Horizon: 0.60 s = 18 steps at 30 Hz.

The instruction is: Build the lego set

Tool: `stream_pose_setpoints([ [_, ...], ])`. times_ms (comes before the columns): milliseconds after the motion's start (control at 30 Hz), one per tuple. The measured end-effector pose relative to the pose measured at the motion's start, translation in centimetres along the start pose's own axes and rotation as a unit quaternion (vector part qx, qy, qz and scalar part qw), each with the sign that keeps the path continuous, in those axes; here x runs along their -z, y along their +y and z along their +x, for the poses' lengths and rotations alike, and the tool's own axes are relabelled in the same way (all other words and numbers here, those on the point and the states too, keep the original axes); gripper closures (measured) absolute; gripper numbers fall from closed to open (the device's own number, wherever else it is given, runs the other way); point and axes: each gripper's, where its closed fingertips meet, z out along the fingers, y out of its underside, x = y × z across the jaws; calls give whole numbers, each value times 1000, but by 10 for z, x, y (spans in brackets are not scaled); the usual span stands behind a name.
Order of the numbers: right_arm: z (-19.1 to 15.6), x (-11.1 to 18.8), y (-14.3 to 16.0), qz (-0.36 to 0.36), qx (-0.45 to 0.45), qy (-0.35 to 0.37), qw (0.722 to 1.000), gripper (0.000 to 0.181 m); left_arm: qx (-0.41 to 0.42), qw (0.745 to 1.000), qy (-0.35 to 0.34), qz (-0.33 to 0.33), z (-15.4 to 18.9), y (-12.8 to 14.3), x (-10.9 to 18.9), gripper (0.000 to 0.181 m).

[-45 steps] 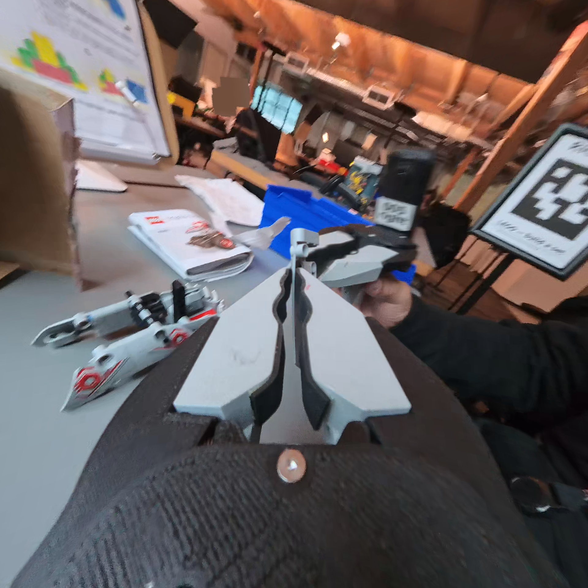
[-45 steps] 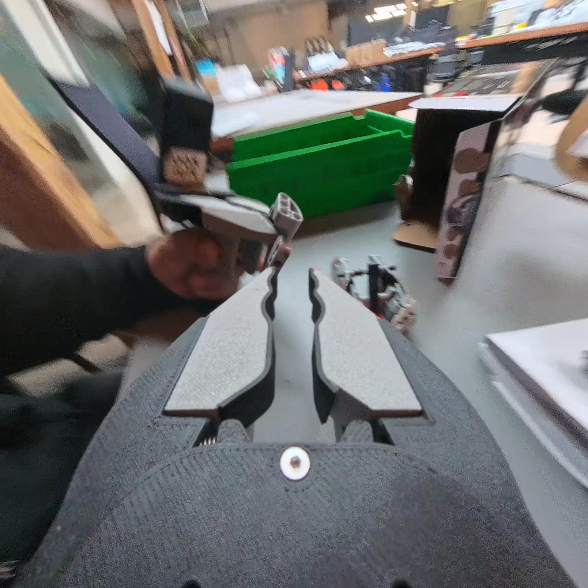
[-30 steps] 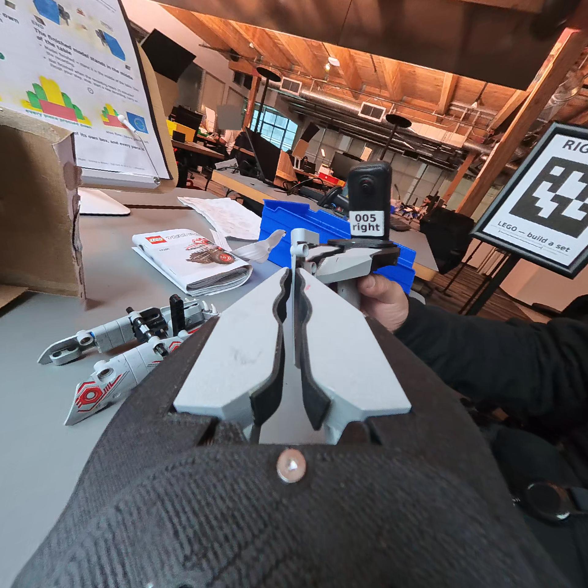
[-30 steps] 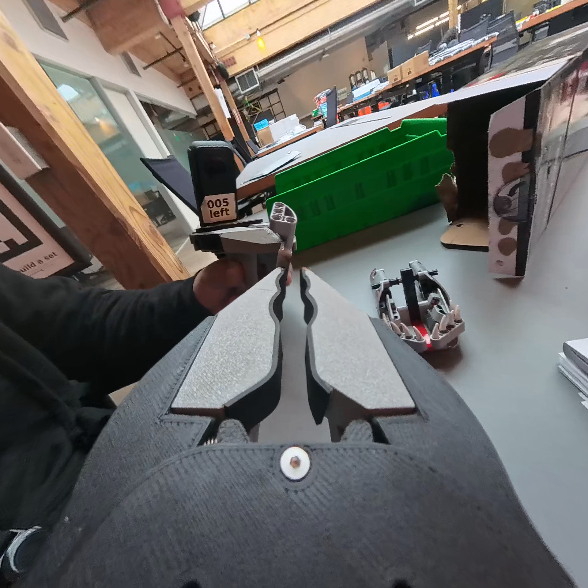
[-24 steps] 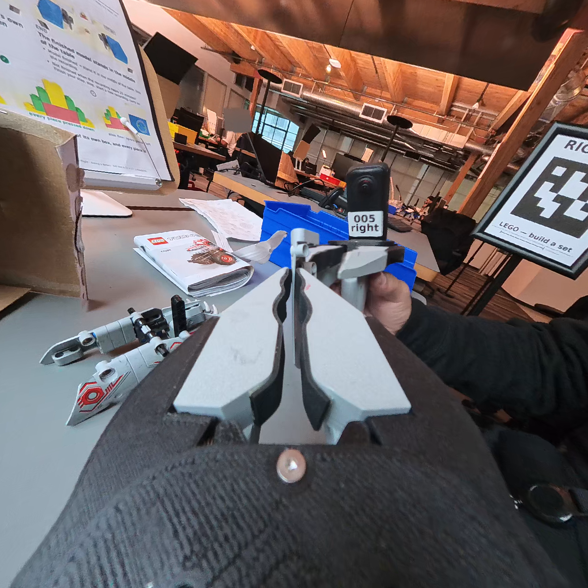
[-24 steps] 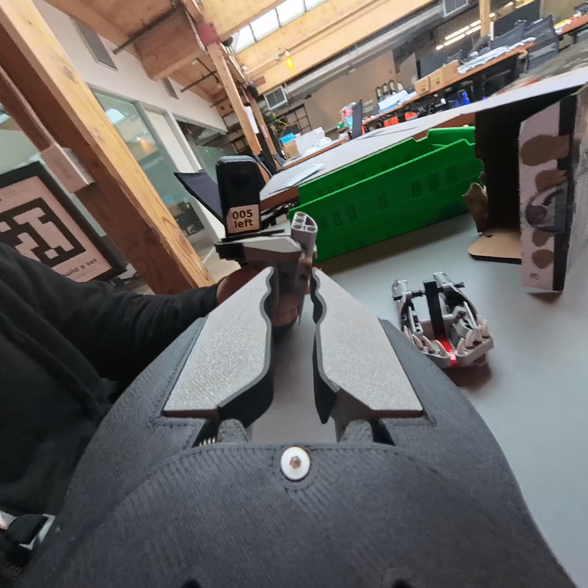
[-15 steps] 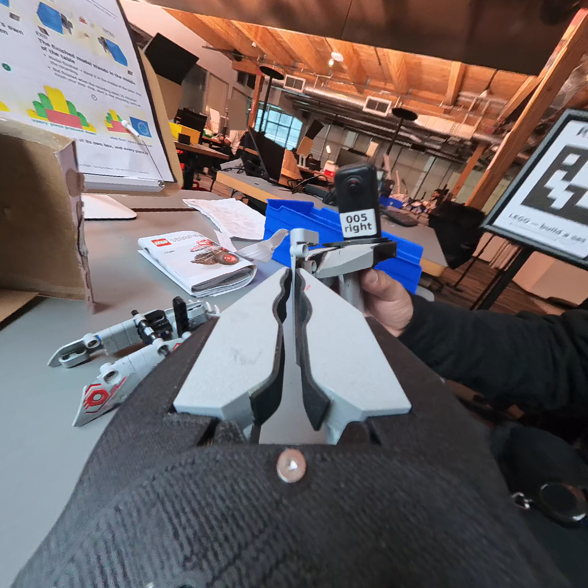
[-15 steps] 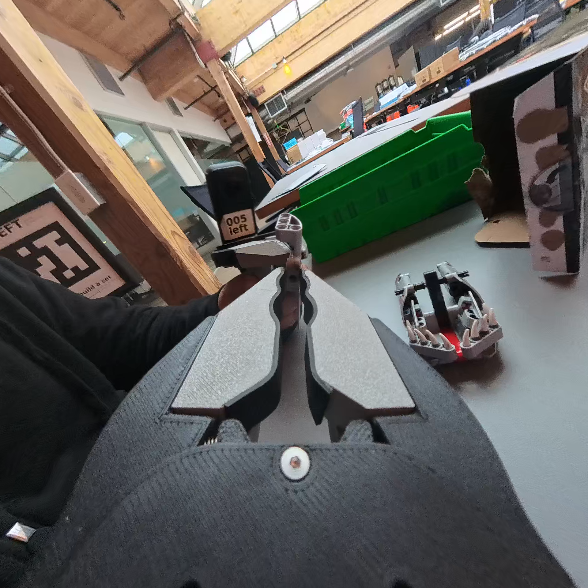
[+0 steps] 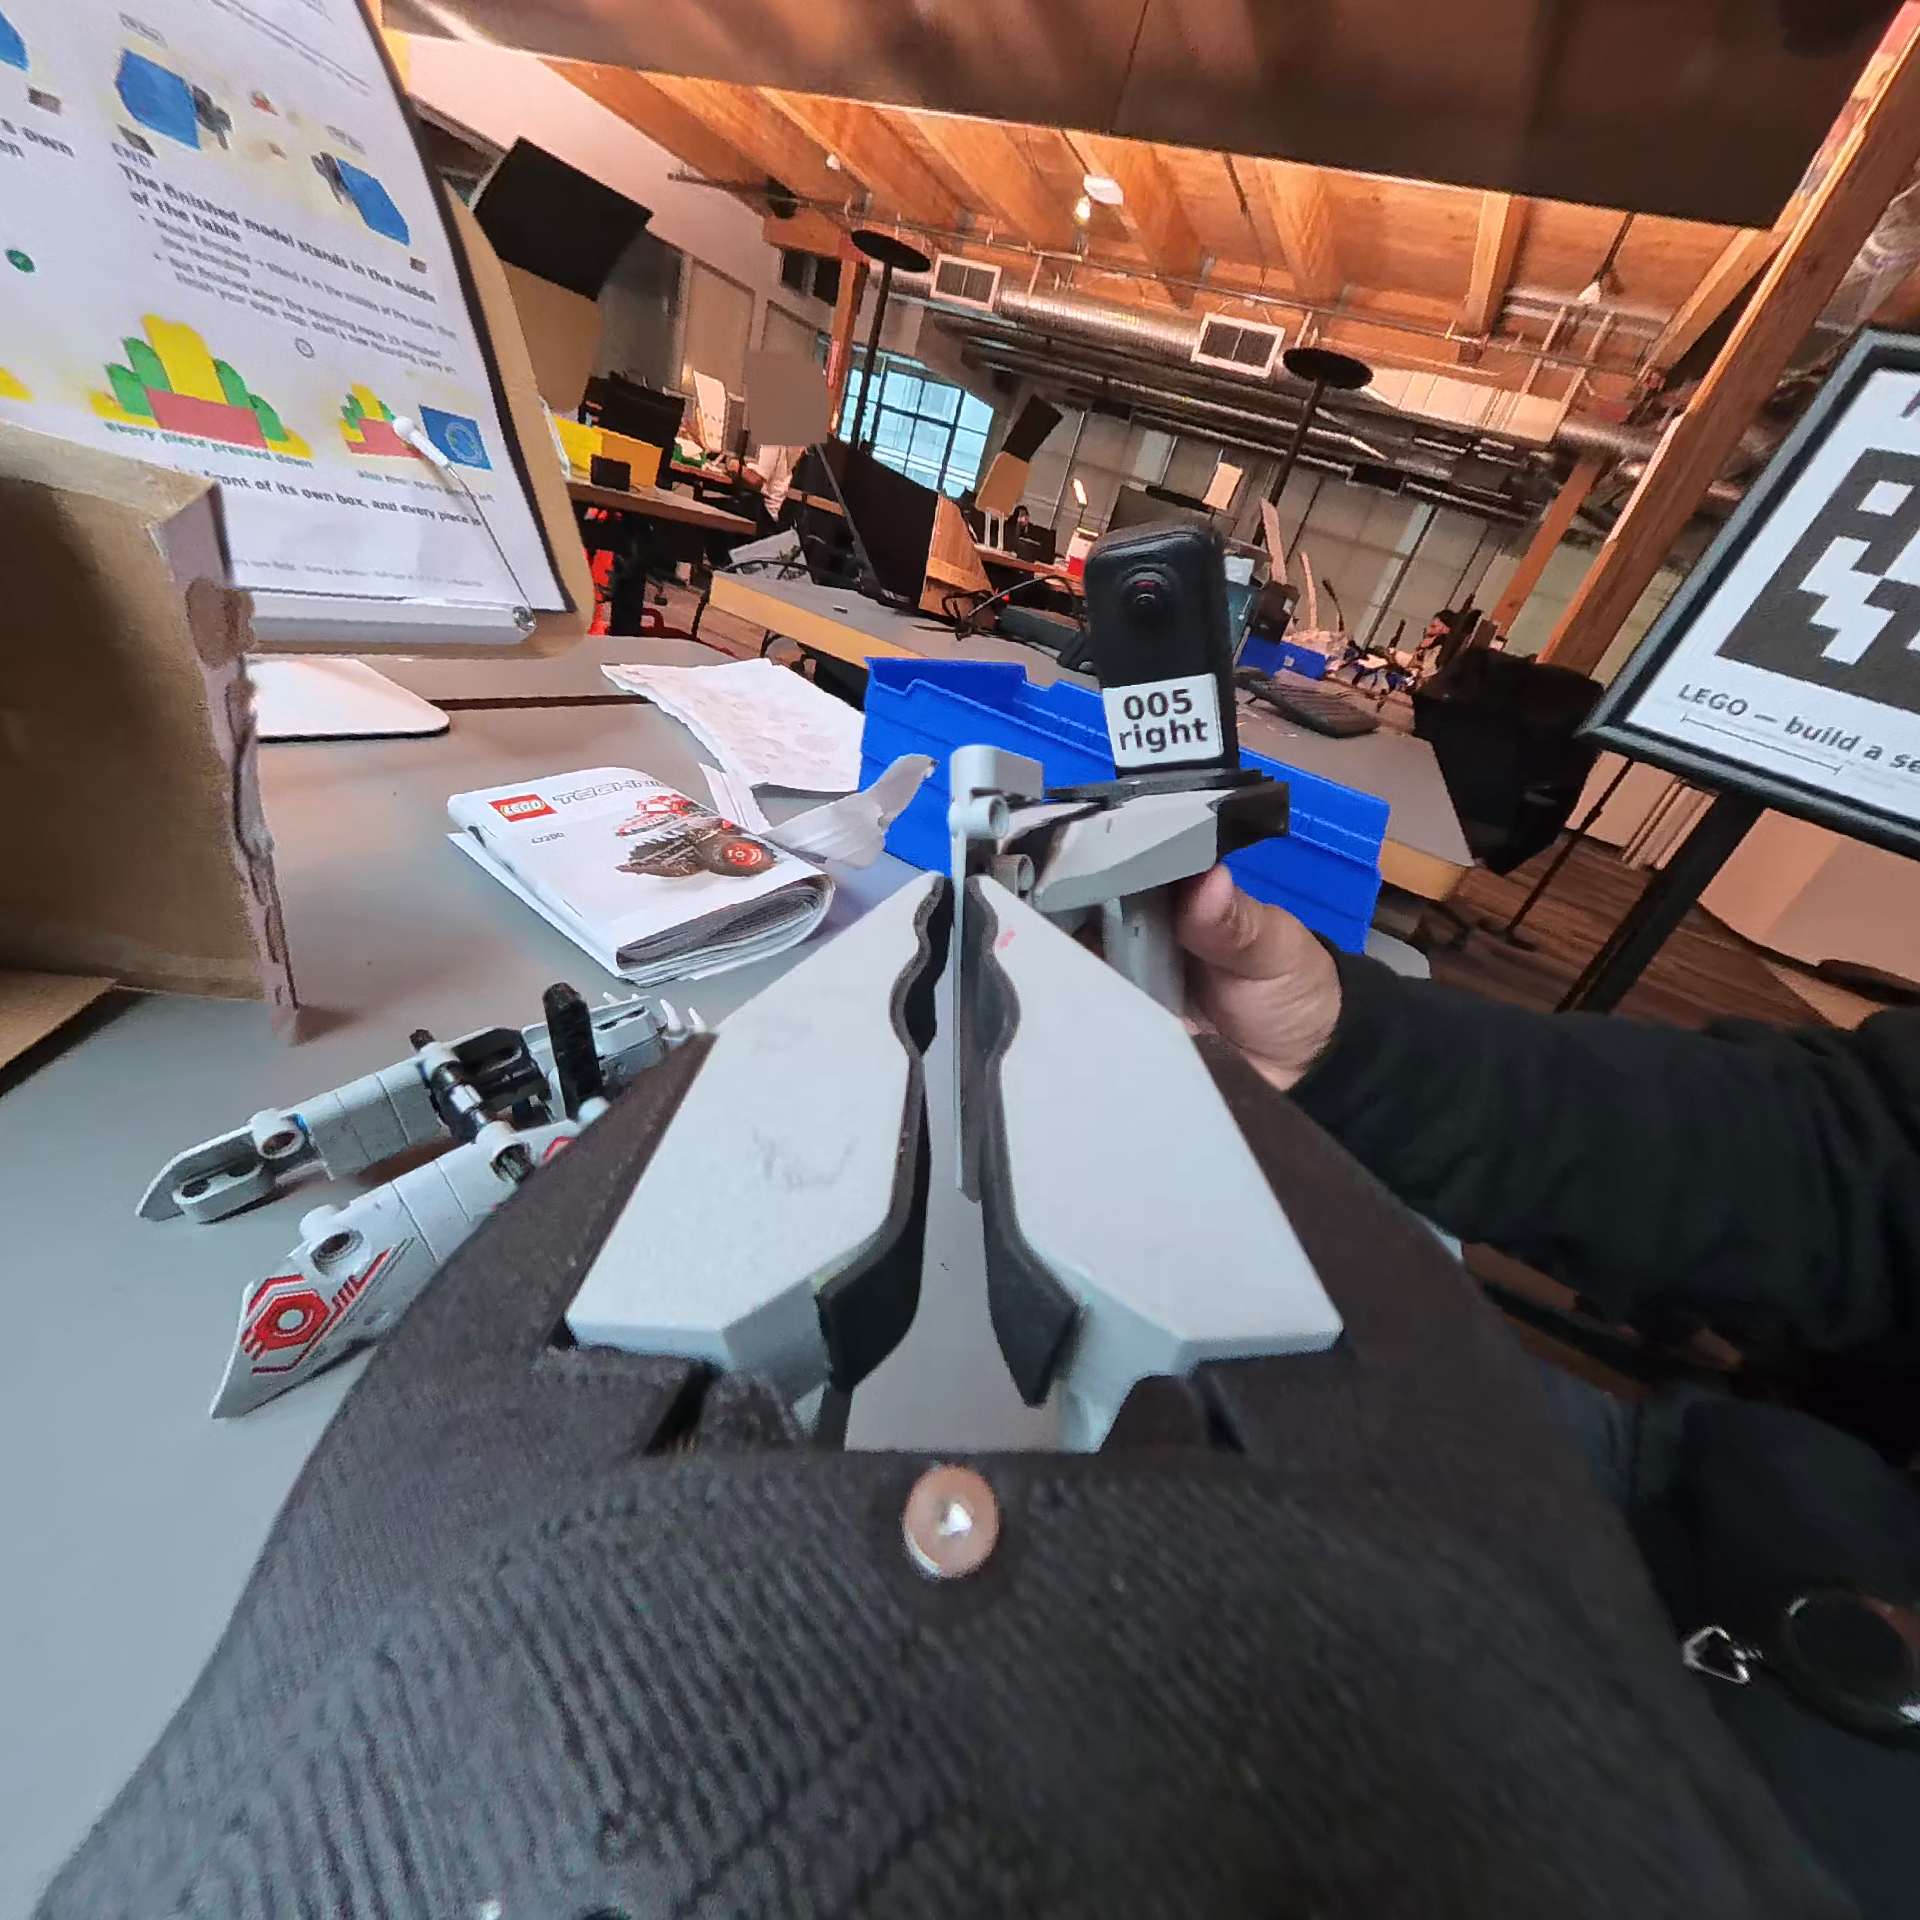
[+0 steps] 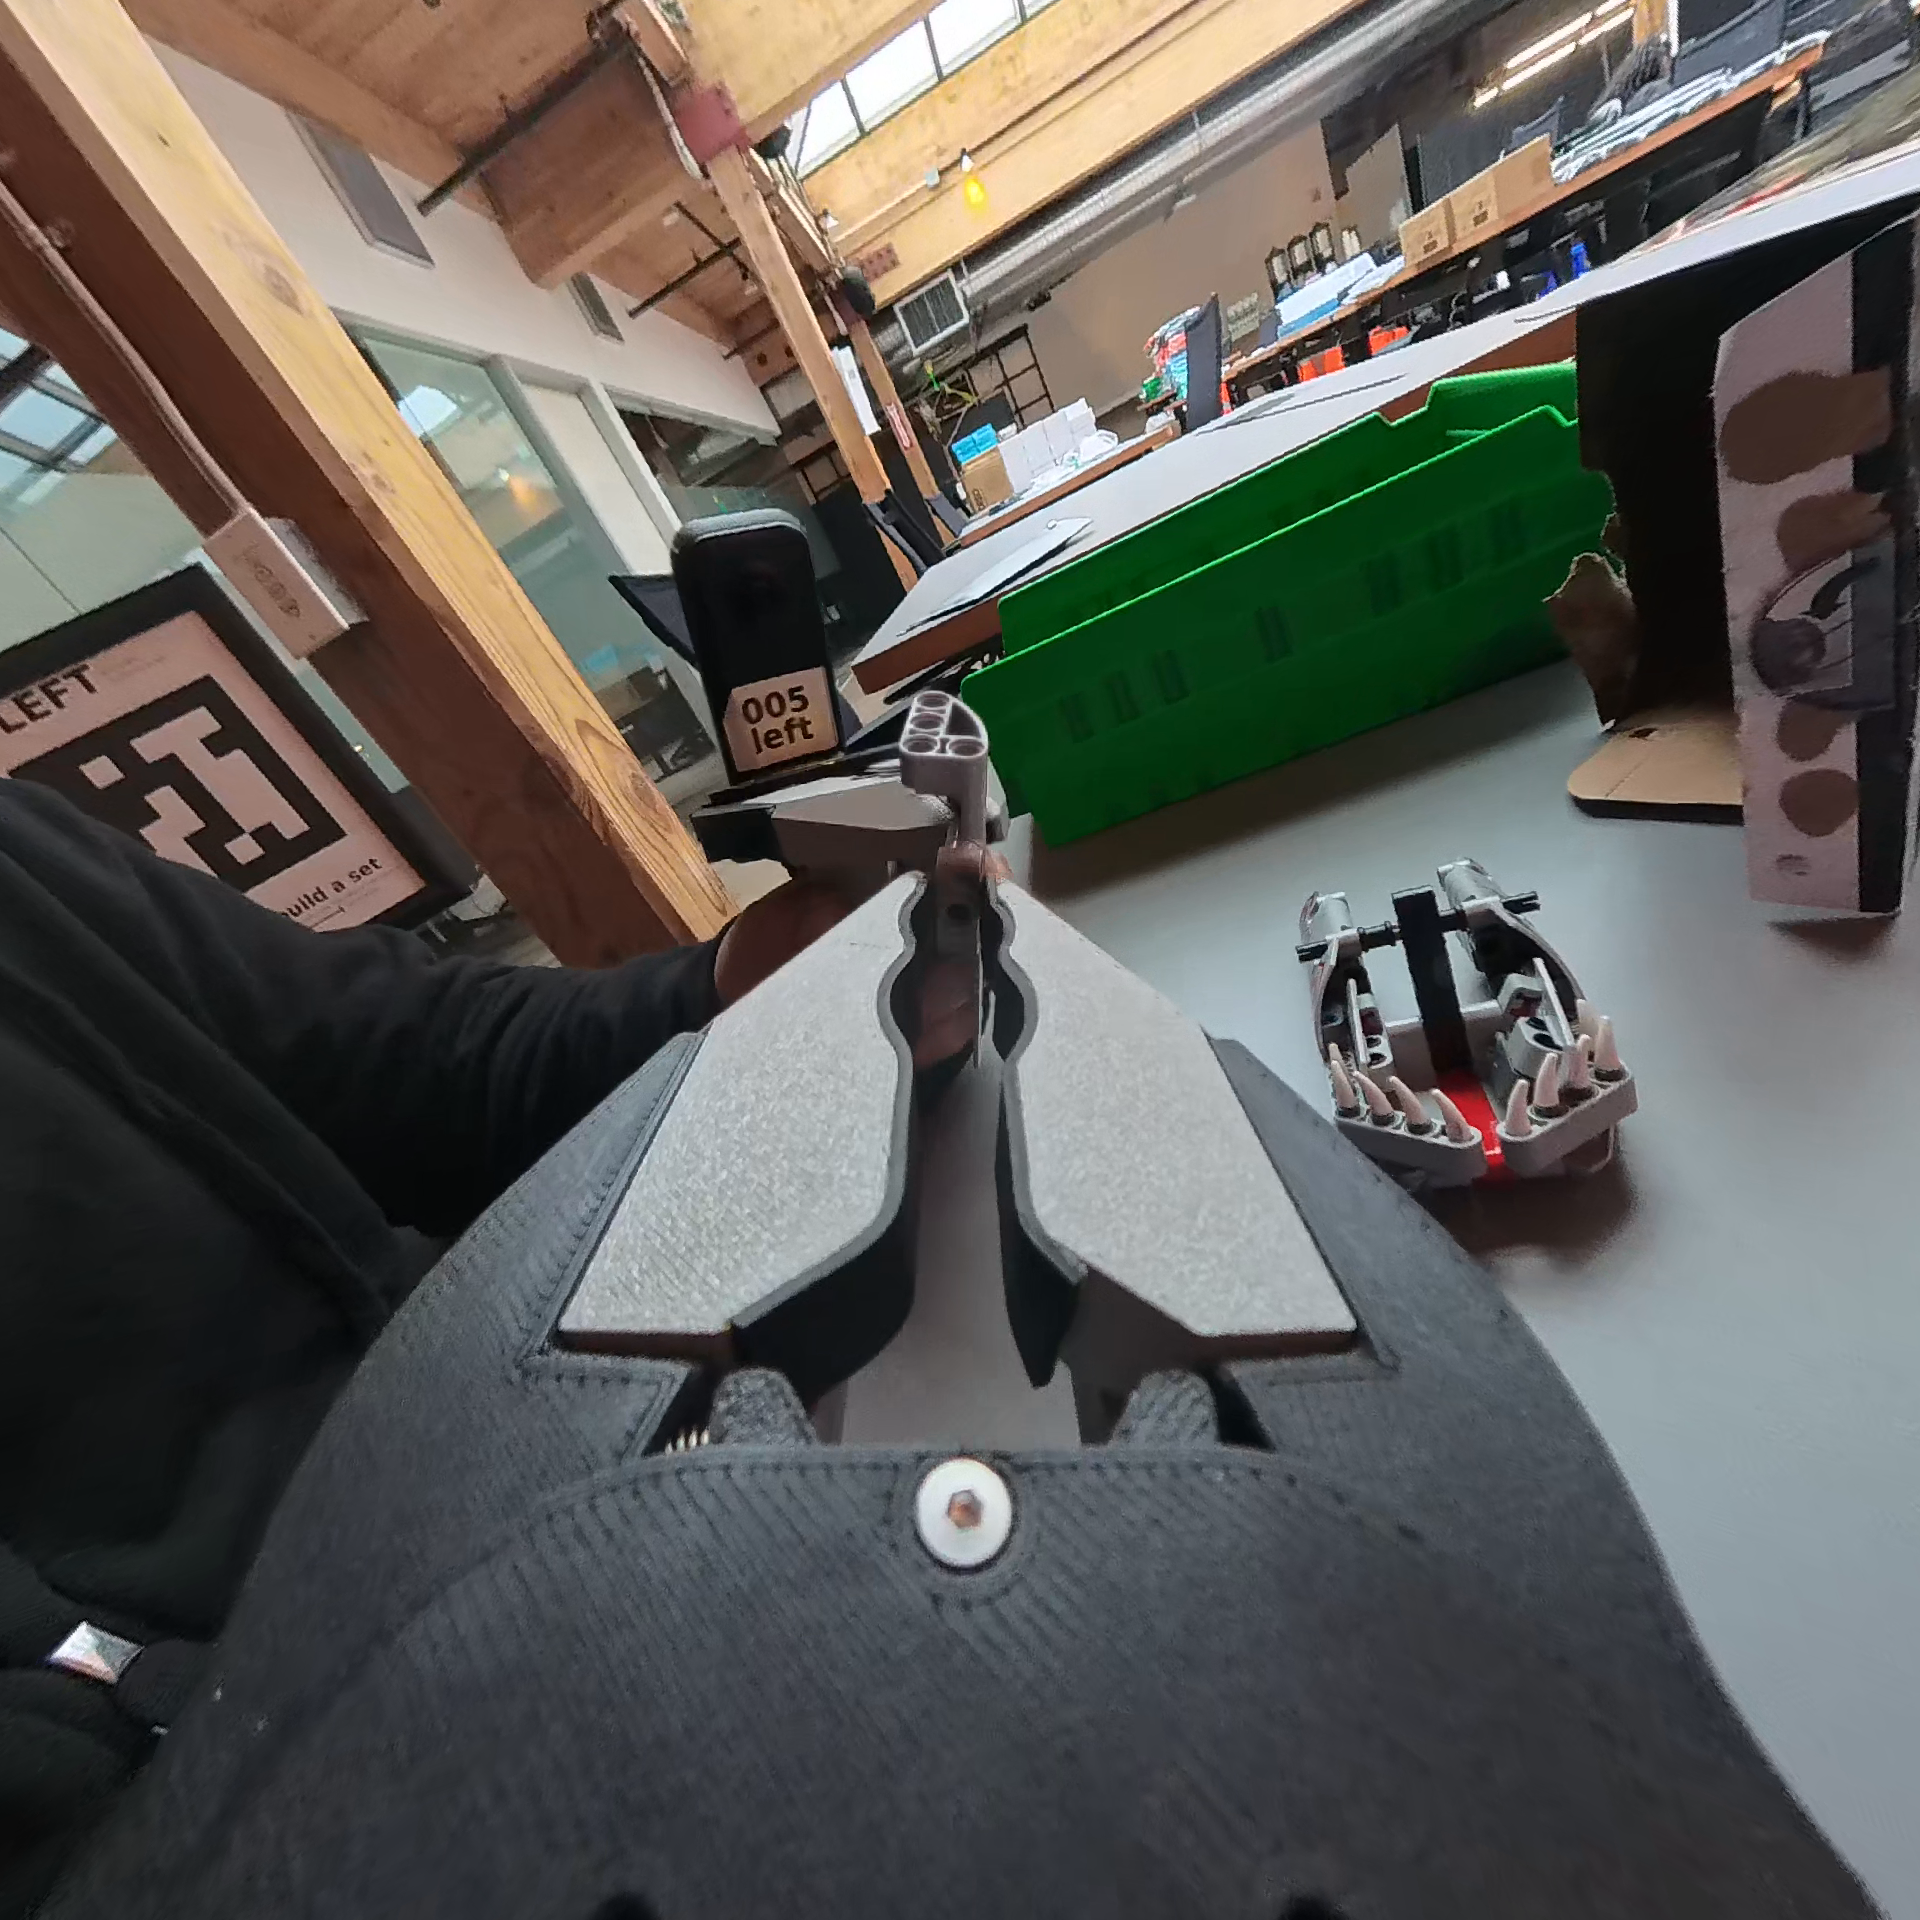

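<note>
My left gripper [image 9: 961, 894] is shut on a thin grey lego piece [image 9: 982, 795] that stands upright between its fingers, held in the air at the table's edge. My right gripper [image 10: 956, 899] faces it and is closed on the same grey piece [image 10: 940, 743], whose holed top sticks out above the fingertips. Each gripper shows in the other's view: the right one [image 9: 1132, 831] and the left one [image 10: 842, 816]. A partly built grey, black and red lego model [image 9: 416, 1122] lies on the grey table; it also shows in the right wrist view [image 10: 1455, 1049].
An instruction booklet [image 9: 644, 862] and loose sheets lie by a blue bin [image 9: 1091, 758]. A green bin [image 10: 1299, 603] and a cardboard box [image 10: 1808, 623] stand at the far side. A framed sign [image 9: 1787, 582] stands off the table. Both grippers' tips are close together, under 4 cm apart.
My right gripper has come up to the grey piece and closed its open fingers around it. My left gripper has kept hold of the piece.
</note>
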Motion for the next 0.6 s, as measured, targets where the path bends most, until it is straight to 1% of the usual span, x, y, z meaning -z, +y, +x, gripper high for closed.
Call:
stream_pose_setpoints([
  [167,-2,-2,1,-4,-3,-14,1000,173,-17,1000,2,-11,4,4,-2,181],
  [267,-1,-2,2,-5,-5,-14,1000,176,-20,1000,5,-12,5,4,-3,181],
  [400,-2,-2,4,-17,-13,-24,999,178,13,999,34,-7,9,4,-3,181],
  [467,-1,-2,10,-46,3,-9,999,177,16,999,35,-30,7,10,-2,181],
  [500,1,-2,14,-67,21,4,998,177,3,999,25,-48,6,14,-1,181],
  [567,-3,-1,16,-90,46,7,995,177,-34,998,21,-52,10,13,1,181],
  [600,-3,0,17,-96,52,10,994,177,-34,998,25,-55,10,14,0,181],
])
